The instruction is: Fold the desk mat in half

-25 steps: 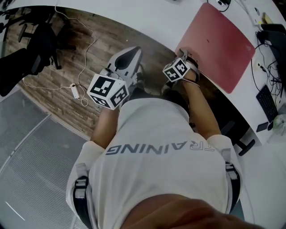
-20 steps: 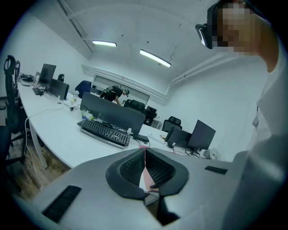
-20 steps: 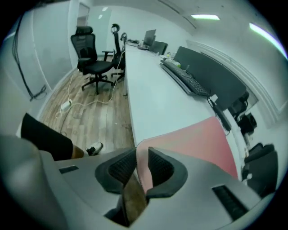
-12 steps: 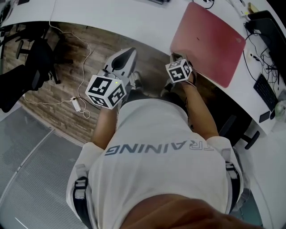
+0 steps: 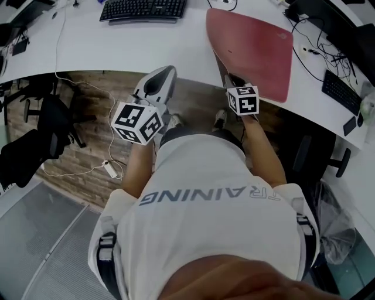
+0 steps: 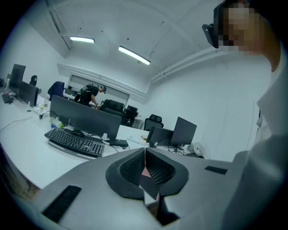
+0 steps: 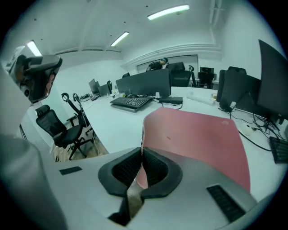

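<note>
Desk mat [image 5: 258, 44]: red, on the white desk [image 5: 117, 41] at your right front, and most of it lies flat on the top. Its left edge is lifted off the desk. In the right gripper view that edge stands as a thin line running into the jaws.

Right gripper [image 5: 229, 78]: the jaws have just been closing with the mat's edge between them. The pads are now pinched on the mat at its near left corner, and the gripper angles down.

Left gripper [image 5: 166, 71]: well apart from the mat, off to its left, near the desk's front edge and above the wood floor [image 5: 82, 111]. Its jaws are together with nothing gripped. Its own view shows a pink sliver low in the gap; can't tell what it is.

A keyboard [image 5: 143, 9] sits on the desk left of the mat, not touching it.

Step, my read: the grab is done and the fold is just starting. One edge is up and nothing is laid over yet, so it's early.

Next, carry the pinched edge up and across toward the opposite edge. Keep it high enough that the mat bends instead of dragging. Line the edges up before you let go.

You only hold one corner, so the sheet may twist or slide. The left gripper could take the other corner or pin the mat. The cables [image 5: 313, 44] by the far right side could snag.
</note>
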A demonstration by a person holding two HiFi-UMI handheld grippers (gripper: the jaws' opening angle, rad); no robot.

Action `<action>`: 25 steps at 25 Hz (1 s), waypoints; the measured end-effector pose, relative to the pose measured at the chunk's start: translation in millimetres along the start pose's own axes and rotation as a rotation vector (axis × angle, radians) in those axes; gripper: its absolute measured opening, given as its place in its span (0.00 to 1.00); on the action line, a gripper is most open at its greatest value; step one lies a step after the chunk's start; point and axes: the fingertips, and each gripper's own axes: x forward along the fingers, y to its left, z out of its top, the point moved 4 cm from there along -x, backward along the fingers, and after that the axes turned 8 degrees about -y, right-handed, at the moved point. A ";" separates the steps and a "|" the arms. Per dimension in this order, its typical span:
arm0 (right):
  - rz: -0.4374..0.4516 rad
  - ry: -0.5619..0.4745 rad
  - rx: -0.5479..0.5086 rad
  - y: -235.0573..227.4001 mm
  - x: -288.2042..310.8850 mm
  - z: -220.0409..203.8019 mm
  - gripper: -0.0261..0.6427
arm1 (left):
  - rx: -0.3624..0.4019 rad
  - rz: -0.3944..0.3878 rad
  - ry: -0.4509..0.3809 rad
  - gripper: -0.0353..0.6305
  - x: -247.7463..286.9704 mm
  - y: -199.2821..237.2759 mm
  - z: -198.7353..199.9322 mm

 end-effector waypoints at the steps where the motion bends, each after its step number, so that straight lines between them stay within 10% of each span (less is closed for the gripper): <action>1: -0.014 -0.013 0.013 -7.4 -6.3 0.8 0.09 | 0.007 -0.016 0.001 0.10 6.2 -6.1 1.4; 25: -0.179 -0.123 0.140 -122.1 -102.1 -17.9 0.09 | 0.049 -0.176 0.030 0.10 80.8 -112.0 -20.3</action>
